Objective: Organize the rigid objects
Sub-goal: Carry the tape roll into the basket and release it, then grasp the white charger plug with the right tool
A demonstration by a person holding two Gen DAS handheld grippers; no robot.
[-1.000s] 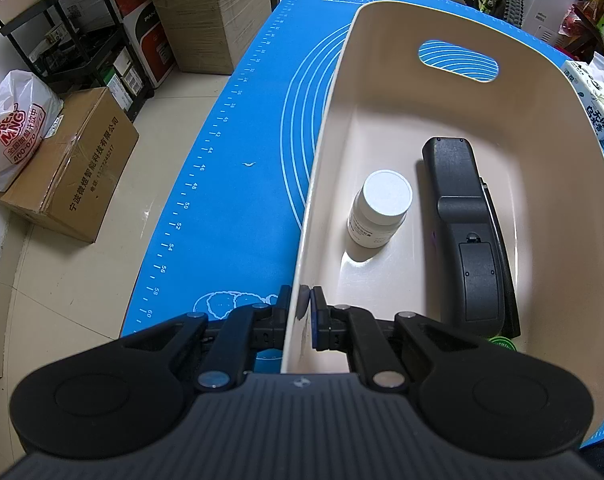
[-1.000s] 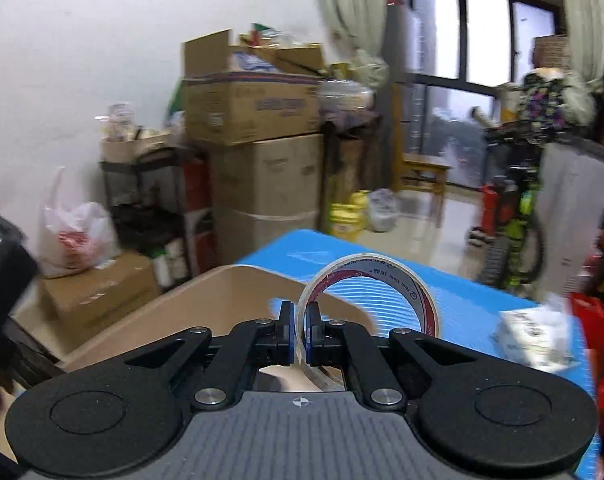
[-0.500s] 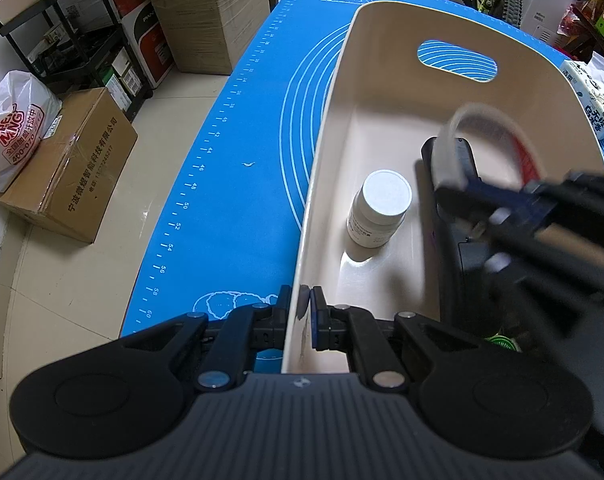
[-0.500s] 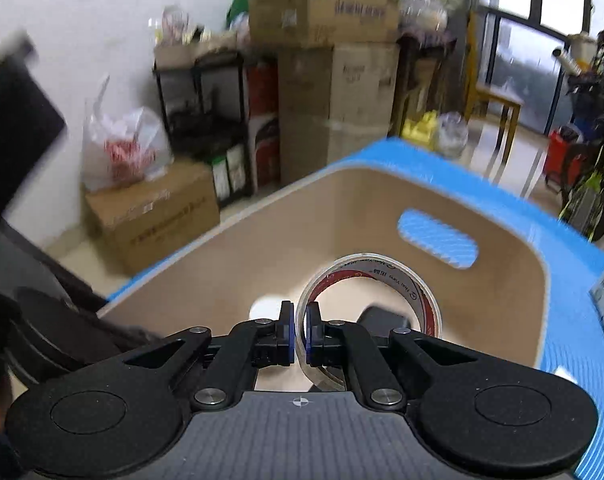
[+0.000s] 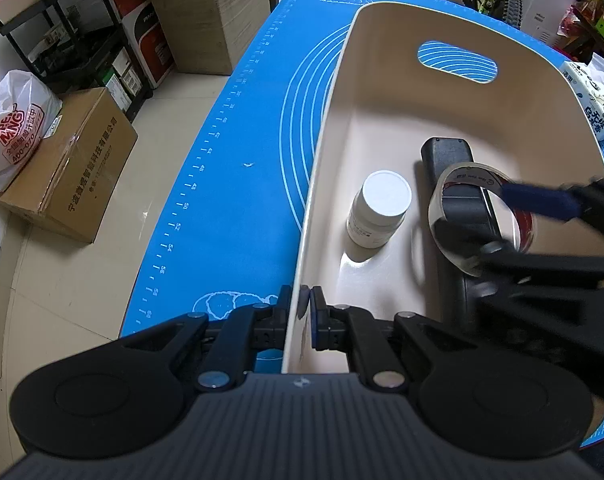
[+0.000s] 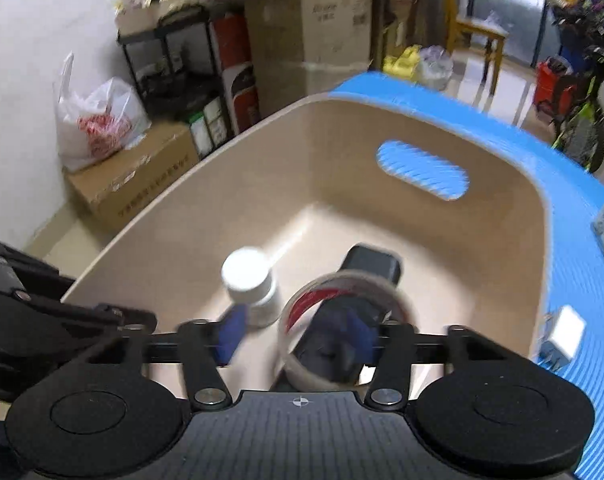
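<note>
Tape roll [image 6: 344,320] sits at lower centre inside the beige bin [image 6: 514,240], over the black remote [image 5: 448,154] and beside the white bottle [image 5: 382,208]; right gripper [image 6: 298,338] jaws have just been opening and no longer pinch it. Left gripper [image 5: 304,306] is clamped on the bin's near wall, and the tissue pack [image 5: 590,100] at upper right seems still to be sorted.

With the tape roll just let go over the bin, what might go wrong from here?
The right gripper has just been opening; the tape roll stands on edge between its spread pads, over the black device. It may roll or tip into the white bottle and topple it. One pad sits inside the ring, so withdrawing could snag it. The left gripper pinches the bin wall; a tug could shift the bin.
</note>
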